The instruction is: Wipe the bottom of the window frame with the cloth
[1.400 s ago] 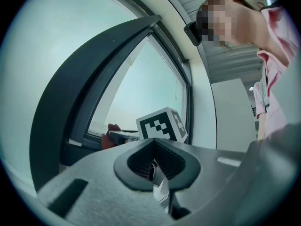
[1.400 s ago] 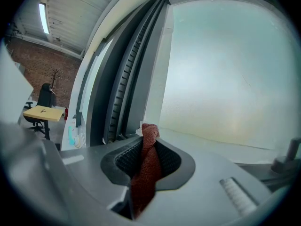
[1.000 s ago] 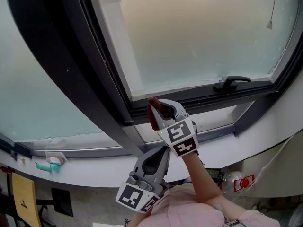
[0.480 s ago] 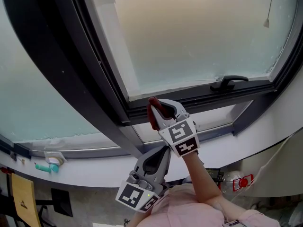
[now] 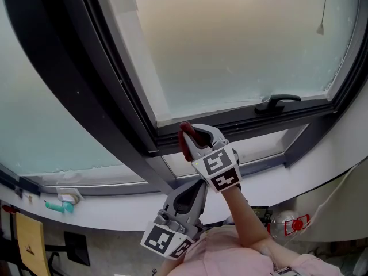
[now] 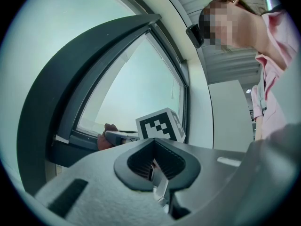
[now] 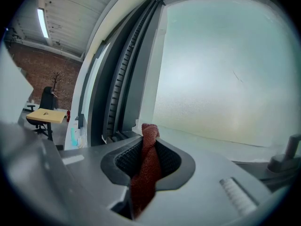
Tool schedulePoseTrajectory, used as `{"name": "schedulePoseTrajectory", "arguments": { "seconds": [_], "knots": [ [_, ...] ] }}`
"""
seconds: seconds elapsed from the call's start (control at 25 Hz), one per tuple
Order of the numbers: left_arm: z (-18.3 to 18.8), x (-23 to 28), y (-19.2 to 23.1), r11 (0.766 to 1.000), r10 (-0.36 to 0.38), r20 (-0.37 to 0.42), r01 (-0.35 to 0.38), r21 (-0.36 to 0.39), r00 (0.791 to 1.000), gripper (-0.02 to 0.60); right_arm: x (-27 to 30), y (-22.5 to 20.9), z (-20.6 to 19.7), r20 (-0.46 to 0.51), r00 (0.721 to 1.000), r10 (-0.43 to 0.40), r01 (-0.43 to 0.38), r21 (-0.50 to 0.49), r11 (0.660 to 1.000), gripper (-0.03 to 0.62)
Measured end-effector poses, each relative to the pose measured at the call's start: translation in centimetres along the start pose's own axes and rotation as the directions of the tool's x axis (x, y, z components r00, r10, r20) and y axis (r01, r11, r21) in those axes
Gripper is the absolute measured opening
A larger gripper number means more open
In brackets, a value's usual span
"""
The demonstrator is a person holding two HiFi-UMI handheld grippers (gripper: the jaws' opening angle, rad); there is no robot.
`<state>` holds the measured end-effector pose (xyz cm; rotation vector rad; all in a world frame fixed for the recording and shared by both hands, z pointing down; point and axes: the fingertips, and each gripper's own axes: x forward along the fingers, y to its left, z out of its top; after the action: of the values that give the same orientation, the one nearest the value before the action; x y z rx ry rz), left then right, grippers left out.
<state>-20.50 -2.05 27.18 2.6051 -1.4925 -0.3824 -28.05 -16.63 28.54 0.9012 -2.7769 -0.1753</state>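
Cloth (image 7: 146,168) is a rust-red knit, bunched into a rope and clamped tight in the right gripper (image 5: 198,135). Its tip pokes out past the jaws, right up at the bottom of the window frame (image 5: 230,122) near the left corner. Can't tell if it's actually touching. Frame is dark smooth metal with a ribbed channel down the side, and the glass (image 5: 230,50) is frosted and kinda milky. A black lever handle (image 5: 279,101) sits further right on the same rail. Left gripper (image 5: 188,193) hangs lower, just under the right one, jaws closed on nothing. There's a small teal thing (image 5: 57,204) on the white sill, way off left.
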Motion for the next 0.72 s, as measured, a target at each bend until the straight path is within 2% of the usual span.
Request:
{"name": "schedulePoseTrajectory", "arguments": {
  "seconds": [0.72],
  "knots": [
    [-0.6, 2.9, -2.0, 0.998, -0.065, 0.001, 0.066, -0.026, 0.998, -0.002, -1.9, -3.4, -1.0, -0.035, 0.999, -0.022, 0.022, -0.006, 1.0, 0.069]
  ]
}}
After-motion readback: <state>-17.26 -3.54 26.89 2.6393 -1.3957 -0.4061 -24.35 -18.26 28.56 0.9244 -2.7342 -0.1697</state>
